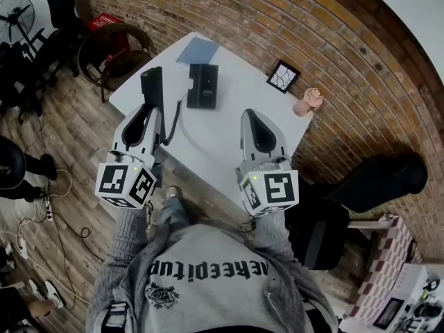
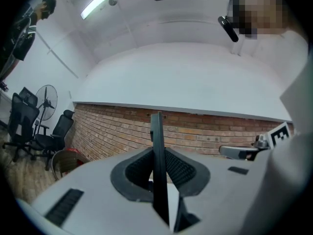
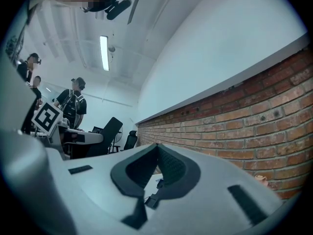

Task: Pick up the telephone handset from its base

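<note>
In the head view my left gripper (image 1: 154, 111) is shut on the black telephone handset (image 1: 151, 83), which stands lifted over the left edge of the white table (image 1: 229, 127). A cord (image 1: 177, 113) runs from the handset to the black base (image 1: 202, 85) lying flat on the table. The left gripper view shows the handset (image 2: 157, 151) edge-on as a thin upright slab clamped between the pads. My right gripper (image 1: 254, 115) hovers above the table's near right part, its jaws shut with nothing between them (image 3: 156, 147).
A blue sheet (image 1: 198, 49) lies at the table's far edge. A small framed picture (image 1: 283, 75) and a pinkish object (image 1: 308, 101) sit at its right corner. A black office chair (image 1: 368, 182) stands right of the table, a round chair (image 1: 111, 50) to its left.
</note>
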`<state>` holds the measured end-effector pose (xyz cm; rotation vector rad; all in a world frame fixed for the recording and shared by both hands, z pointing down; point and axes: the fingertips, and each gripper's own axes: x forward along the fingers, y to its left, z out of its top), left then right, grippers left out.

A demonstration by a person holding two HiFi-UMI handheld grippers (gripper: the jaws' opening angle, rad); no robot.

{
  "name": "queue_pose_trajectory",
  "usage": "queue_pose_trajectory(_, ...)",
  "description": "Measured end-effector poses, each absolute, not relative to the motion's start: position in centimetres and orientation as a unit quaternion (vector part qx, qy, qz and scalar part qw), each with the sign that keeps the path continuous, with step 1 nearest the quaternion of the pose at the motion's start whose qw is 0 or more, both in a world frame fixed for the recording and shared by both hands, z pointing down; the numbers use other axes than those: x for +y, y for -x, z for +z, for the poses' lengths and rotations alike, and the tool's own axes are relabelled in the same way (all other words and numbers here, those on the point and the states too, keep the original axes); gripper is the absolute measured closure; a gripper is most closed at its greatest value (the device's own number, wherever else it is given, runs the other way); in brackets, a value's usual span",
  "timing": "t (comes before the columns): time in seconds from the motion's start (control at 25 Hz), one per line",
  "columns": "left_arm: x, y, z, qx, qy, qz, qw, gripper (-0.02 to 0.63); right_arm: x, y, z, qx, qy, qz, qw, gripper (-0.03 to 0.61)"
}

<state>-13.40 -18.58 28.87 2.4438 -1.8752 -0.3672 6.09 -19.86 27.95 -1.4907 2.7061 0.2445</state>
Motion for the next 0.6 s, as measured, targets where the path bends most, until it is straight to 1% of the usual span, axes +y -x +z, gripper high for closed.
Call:
queue_pose_trajectory(0.32, -16.9, 12.4, 28.2, -0.612, -0.781, -0.124, -0.006, 0.543, -18.9, -7.1, 27.9, 0.874, 0.479, 0.077, 0.024, 0.574)
queue_pose_trajectory(0.6, -15.8, 11.8, 27.5, -0.624, -0.772, -0.119, -0.007, 0.543, -18.4, -7.9, 28.2, 0.875, 0.478, 0.074, 0.025, 0.574)
